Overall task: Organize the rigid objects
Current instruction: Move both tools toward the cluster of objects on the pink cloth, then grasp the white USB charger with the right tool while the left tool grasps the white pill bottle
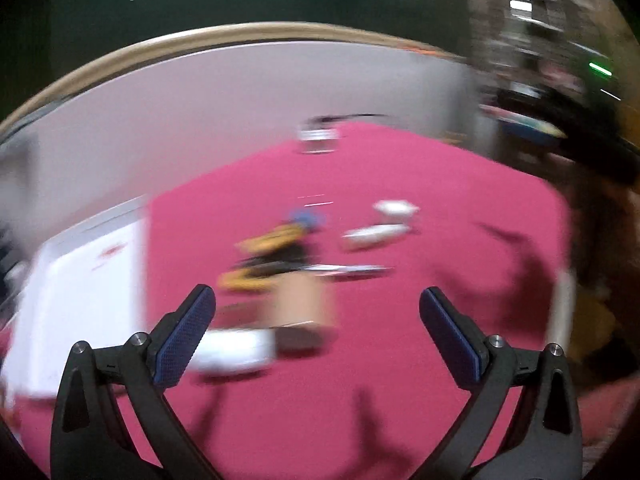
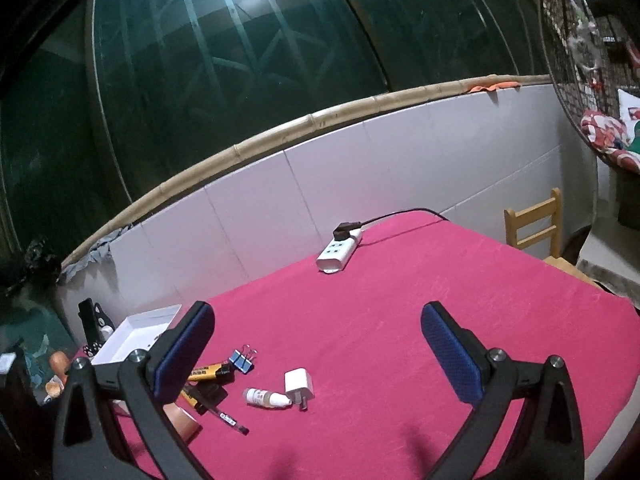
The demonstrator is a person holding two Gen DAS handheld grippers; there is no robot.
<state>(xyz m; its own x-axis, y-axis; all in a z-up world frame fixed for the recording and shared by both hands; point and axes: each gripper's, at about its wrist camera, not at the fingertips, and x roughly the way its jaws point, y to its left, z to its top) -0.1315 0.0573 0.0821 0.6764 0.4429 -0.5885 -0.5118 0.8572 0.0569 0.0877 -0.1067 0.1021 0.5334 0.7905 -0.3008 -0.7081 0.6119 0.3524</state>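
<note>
— Since the pink cloth covers nearly all of it, is the desk [image 2: 460, 320] the biggest thing in view?

— Yes. It runs up to a pale tiled wall [image 2: 360, 160], and a wooden chair [image 2: 534, 220] stands off its far right corner.

— And the grippers?

— Both hang above the cloth. The left gripper [image 1: 317, 312] has its blue pads spread wide with nothing between them; the right gripper [image 2: 317, 326] is spread just as wide and also holds nothing.

— Where does the sorting box sit?

— A white open box [image 2: 138, 334] lies at the desk's left edge, near the wall. In the left wrist view it is a blurred white shape at the left.

— What else is on the cloth?

— A white power strip [image 2: 338, 252] sits near the far edge with a black plug and cable in it. The loose items cluster near the box: a roll of tan tape [image 2: 184, 420] lying nearest the camera, two yellow and black tools [image 2: 208, 372] just beside it, and a black pen [image 2: 222, 416] touching them. To their right lie a white charger plug [image 2: 299, 386] and a small white bottle [image 2: 264, 397], touching each other. A blue binder clip [image 2: 242, 360] sits just beyond the tools.

— Does the left wrist view add detail?

— No, motion blur smears that cluster.
</note>
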